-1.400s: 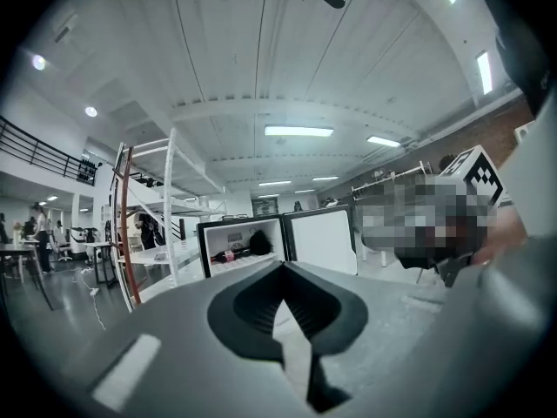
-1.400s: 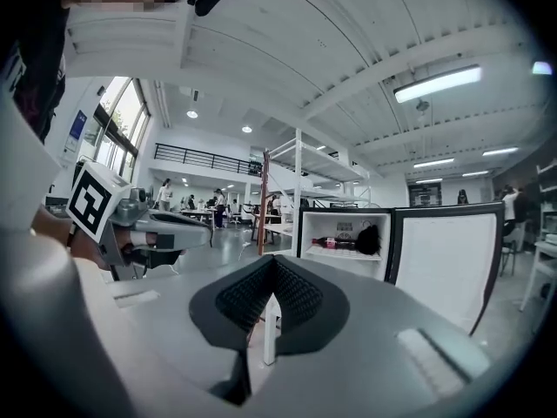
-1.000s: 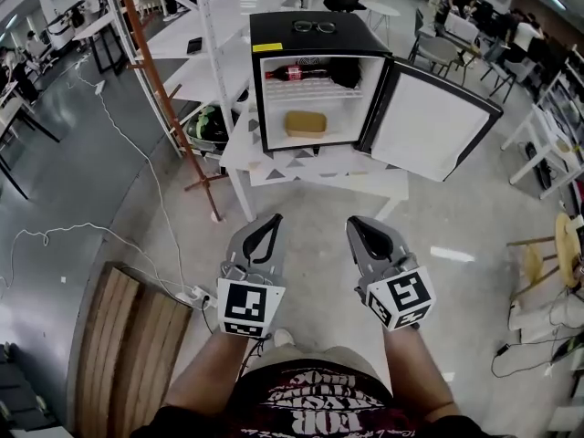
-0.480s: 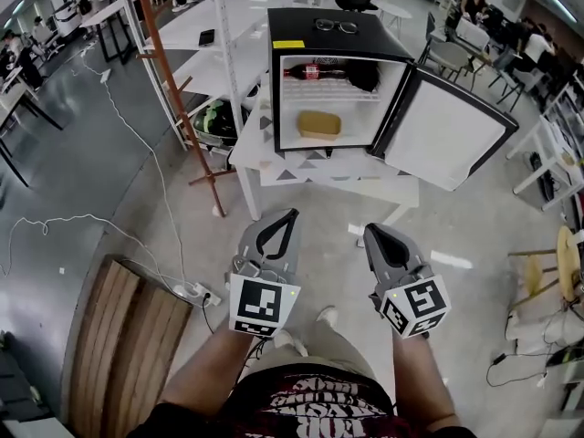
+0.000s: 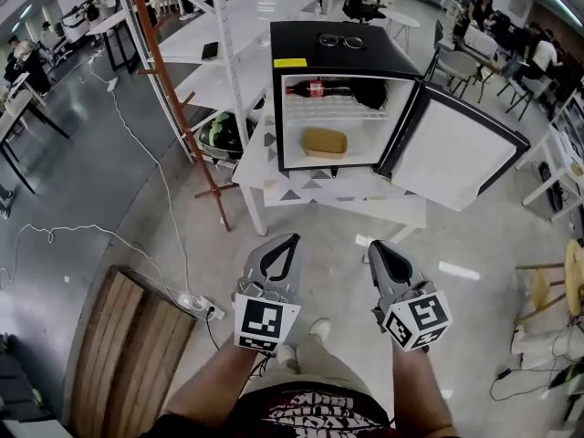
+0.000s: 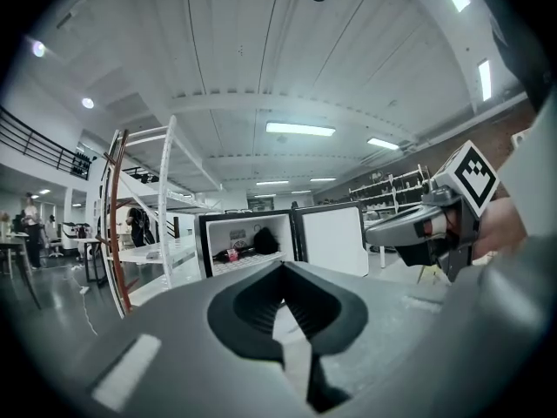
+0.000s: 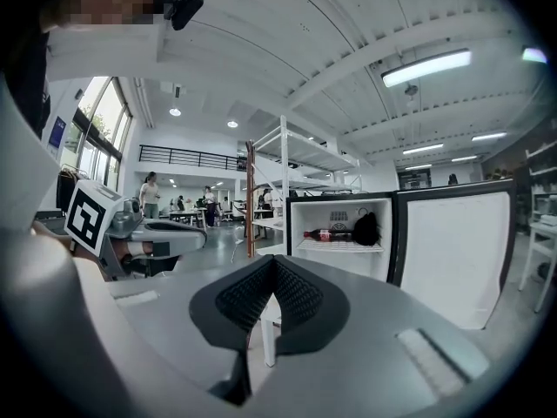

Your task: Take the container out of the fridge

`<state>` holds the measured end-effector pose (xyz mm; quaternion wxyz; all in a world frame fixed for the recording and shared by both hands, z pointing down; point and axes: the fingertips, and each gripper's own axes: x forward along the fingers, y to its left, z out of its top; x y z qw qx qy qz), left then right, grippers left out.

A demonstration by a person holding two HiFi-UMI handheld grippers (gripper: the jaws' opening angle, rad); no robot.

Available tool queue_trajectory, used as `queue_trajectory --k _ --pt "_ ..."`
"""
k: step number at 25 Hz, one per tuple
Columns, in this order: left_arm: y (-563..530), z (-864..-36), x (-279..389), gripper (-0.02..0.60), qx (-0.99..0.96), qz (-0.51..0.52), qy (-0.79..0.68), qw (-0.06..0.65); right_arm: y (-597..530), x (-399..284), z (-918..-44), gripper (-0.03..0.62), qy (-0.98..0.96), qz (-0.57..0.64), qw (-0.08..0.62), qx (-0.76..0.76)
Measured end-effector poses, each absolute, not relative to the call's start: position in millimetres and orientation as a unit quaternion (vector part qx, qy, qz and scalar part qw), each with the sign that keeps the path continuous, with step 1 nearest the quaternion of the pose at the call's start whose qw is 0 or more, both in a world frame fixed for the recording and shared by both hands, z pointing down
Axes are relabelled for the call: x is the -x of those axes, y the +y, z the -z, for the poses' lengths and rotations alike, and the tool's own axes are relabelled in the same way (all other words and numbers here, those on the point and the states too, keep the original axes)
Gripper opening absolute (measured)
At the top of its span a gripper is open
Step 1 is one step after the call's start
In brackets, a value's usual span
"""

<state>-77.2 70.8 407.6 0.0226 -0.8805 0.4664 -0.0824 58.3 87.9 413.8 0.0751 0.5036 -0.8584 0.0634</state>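
The fridge (image 5: 338, 53) stands on a white bench (image 5: 315, 188) with its door (image 5: 461, 158) swung fully open to the person's right. The container (image 5: 326, 141), a flat tan block, lies on the lower shelf, roughly centred. Its long axis runs side to side, parallel to the front opening, with one broad side facing outward. On the upper wire shelf a bottle (image 5: 319, 88) lies on its side, cap end to the left, next to a dark rounded object (image 5: 370, 94). A pair of glasses (image 5: 339, 40) rests on the fridge top. The left tongs (image 5: 290, 242) and right tongs (image 5: 373, 247) are held side by side above the floor, well apart from the bench, both pointing toward the fridge. On each, the tips meet and nothing is held between them.
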Motion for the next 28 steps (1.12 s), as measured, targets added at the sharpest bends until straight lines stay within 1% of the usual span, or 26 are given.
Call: queue_trajectory --k 14,28 --pt "11 -406 77 0.000 0.872 0.084 0.482 0.019 29 -53 -418 0.026 -0.872 -0.067 0.079 -0.479" --pt "-34 -405 62 0.000 0.871 0.093 0.483 0.019 -24 -52 -414 0.026 -0.884 -0.063 0.075 -0.457"
